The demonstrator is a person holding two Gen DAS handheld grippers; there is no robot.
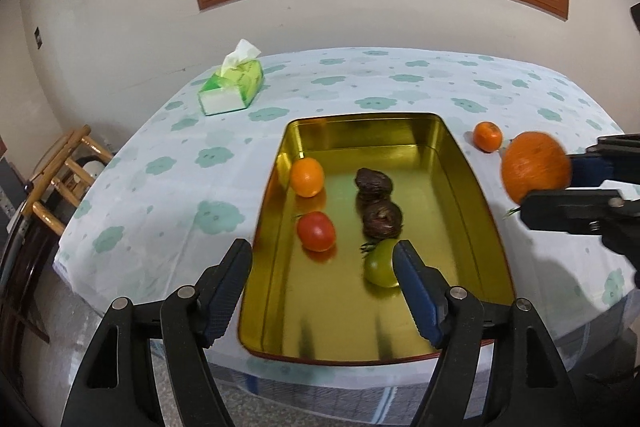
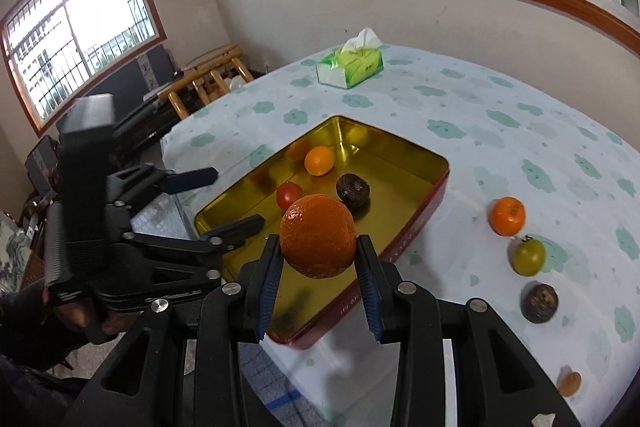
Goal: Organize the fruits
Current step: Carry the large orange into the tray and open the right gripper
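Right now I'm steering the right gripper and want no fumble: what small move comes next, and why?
Probably carry the large orange, clamped in the right gripper, leftward over the gold tray and lower it onto bare floor. In the left wrist view it hangs outside the tray's right wall, and the far right part of the tray looks free. The left gripper is open near the tray's front.
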